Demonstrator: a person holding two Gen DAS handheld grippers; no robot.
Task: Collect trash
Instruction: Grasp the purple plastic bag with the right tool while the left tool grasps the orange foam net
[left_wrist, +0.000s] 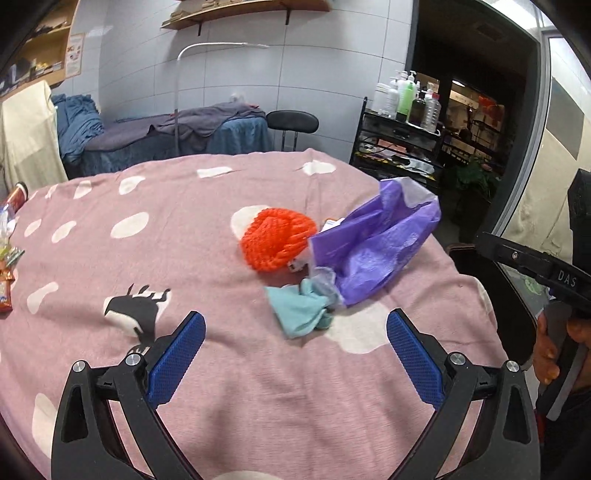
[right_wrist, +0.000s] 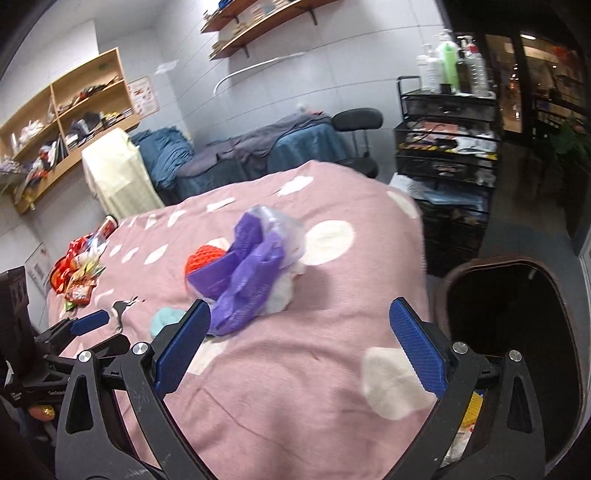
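A crumpled purple plastic bag (left_wrist: 373, 247) lies on the pink spotted table cover (left_wrist: 207, 258), beside an orange knitted ball (left_wrist: 277, 238) and a light teal cloth (left_wrist: 299, 310). My left gripper (left_wrist: 295, 332) is open and empty, just short of the teal cloth. In the right wrist view my right gripper (right_wrist: 299, 328) is open and empty, near the purple bag (right_wrist: 247, 280); the orange ball (right_wrist: 203, 260) sits behind the bag and the teal cloth (right_wrist: 166, 319) shows by the left finger. A dark trash bin (right_wrist: 506, 332) stands by the table's right edge.
Snack wrappers (right_wrist: 77, 273) lie at the table's far left, also in the left wrist view (left_wrist: 7, 258). A black cart with bottles (right_wrist: 447, 129), a black stool (right_wrist: 356, 122) and a covered bed (left_wrist: 177, 136) stand beyond the table. The left gripper (right_wrist: 88, 321) shows at the right view's left.
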